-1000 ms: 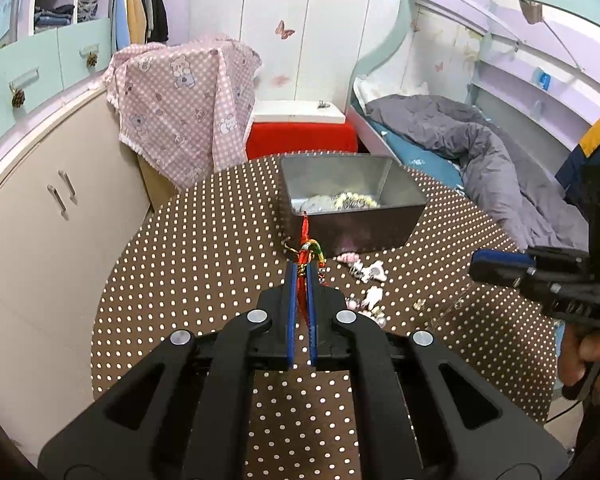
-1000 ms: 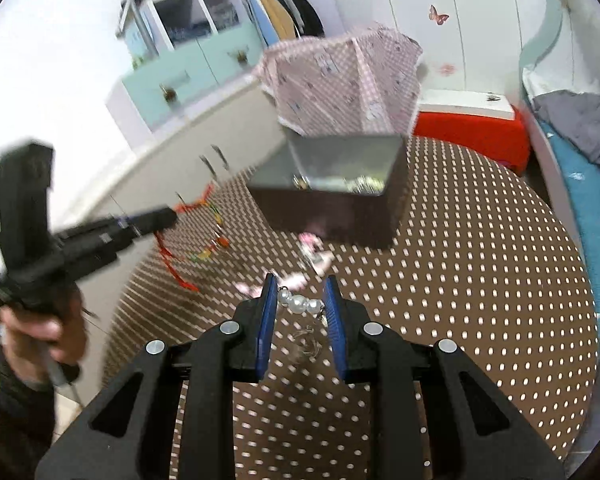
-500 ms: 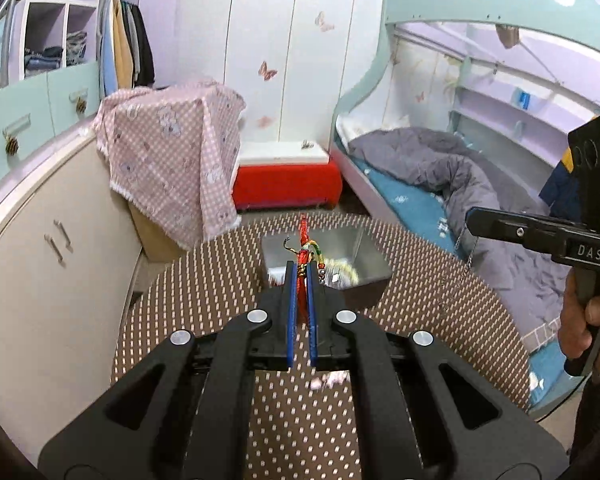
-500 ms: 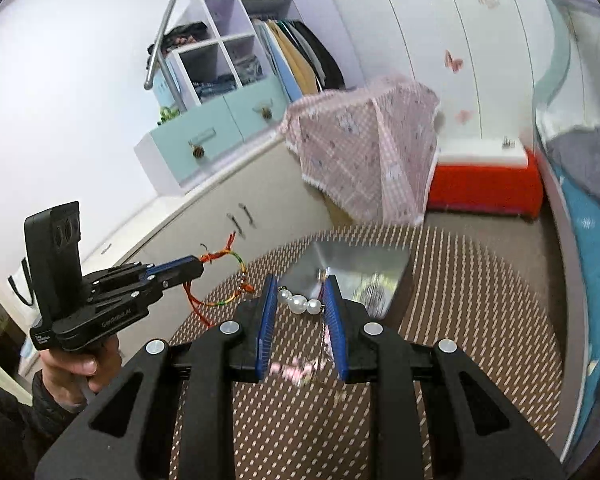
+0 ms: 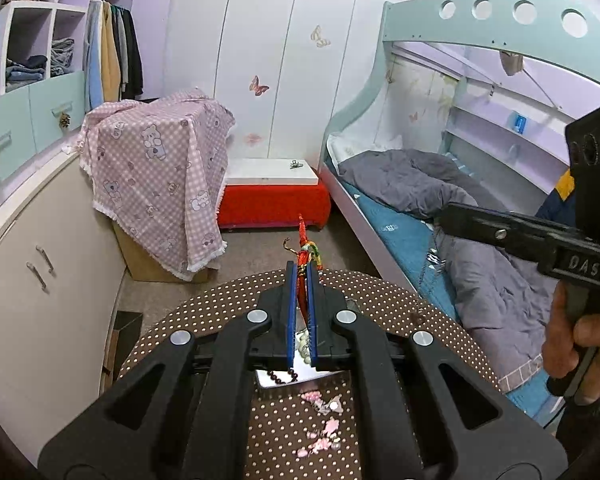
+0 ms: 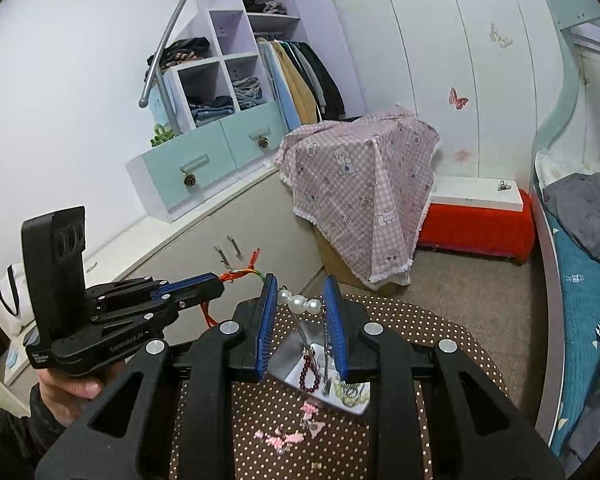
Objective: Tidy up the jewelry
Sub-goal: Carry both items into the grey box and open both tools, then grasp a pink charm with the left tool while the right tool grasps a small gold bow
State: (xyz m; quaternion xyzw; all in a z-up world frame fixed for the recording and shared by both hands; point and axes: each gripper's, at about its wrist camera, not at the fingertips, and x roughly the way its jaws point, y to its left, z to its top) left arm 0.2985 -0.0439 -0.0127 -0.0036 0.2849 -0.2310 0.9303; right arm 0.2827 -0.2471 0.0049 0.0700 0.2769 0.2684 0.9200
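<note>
Both grippers had come up well clear of the tabletop (image 5: 228, 304) vs a sec ago, when they hung low just in front of the metal tray (image 6: 288, 356). The tray, formerly big and ahead in both views, now sat small and mostly hidden beneath the jaws, w/ bedroom floor and bed (image 5: 400, 200) filling the frame instead.

Left gripper (image 5: 301, 280): jaws pinched tight on the red cord bracelet (image 5: 302, 256), its knotted end w/ coloured threads sticking up past the tips. From the right wrist view the cord (image 6: 240, 276) trailed out of the jaw tips, a loop hanging below.

Right gripper (image 6: 300, 300): jaws part closed, clamped on a short run of white pearls (image 6: 299, 302), thin chain dangling down btwn the pads.

Tray held a dark red bead bracelet (image 6: 310, 374) plus pale beaded pieces. Pink bits (image 6: 284, 436) lay loose on the dotted cloth, near side of the tray.

Meaning, as I read it: both pieces were off the surface and neither was in the tray yet. Lift looked like clearance for a carry over the tray rim, so drop-off was prob next. Risk: dangling chain and cord loop could snag the rim, or each other, given the grippers were close. Pink bits remained to be collected after.
</note>
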